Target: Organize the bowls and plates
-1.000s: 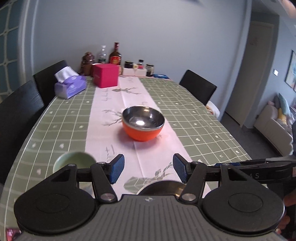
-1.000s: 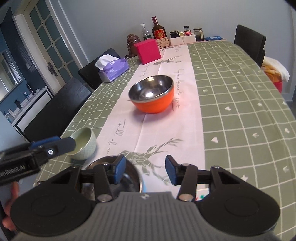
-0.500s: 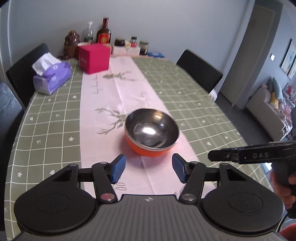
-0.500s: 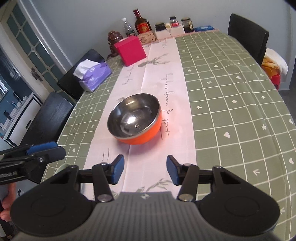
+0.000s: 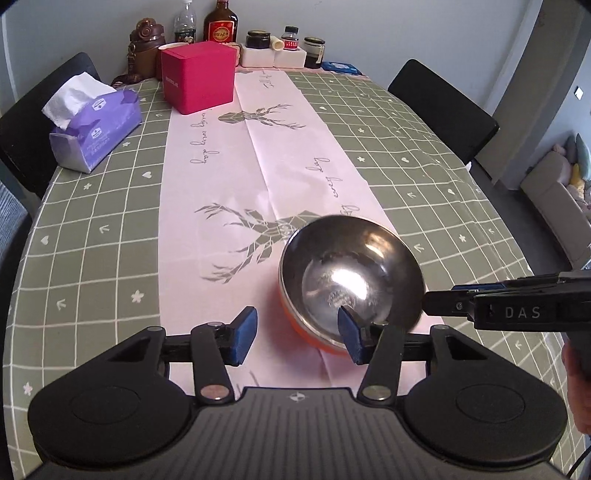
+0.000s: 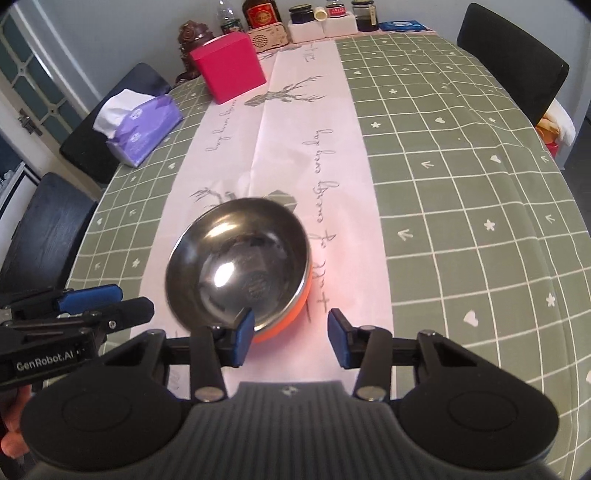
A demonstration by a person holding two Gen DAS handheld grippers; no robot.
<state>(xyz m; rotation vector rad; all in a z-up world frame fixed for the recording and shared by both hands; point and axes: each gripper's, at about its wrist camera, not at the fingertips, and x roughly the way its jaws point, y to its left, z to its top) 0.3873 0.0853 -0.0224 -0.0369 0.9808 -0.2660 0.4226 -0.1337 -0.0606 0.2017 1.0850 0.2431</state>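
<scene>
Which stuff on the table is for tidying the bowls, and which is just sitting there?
For the job: orange bowl, left gripper, right gripper, both closing.

Just sitting there: pink box, tissue pack, bottles, jars.

You see a long table in green checked cloth point(image 5: 92, 258) | pale pink printed runner point(image 5: 229, 177) down its middle | orange steel-lined bowl point(image 5: 351, 273) on runner | red box point(image 5: 199, 75), purple tissue pack point(image 5: 99, 133) beyond.

I see soft, even daylight in both views. A bright glare spot sits inside the steel bowl point(image 5: 351, 277), and the tabletop point(image 5: 92, 240) bends strongly at the fisheye edges. The right view looks slightly blurred.
</scene>
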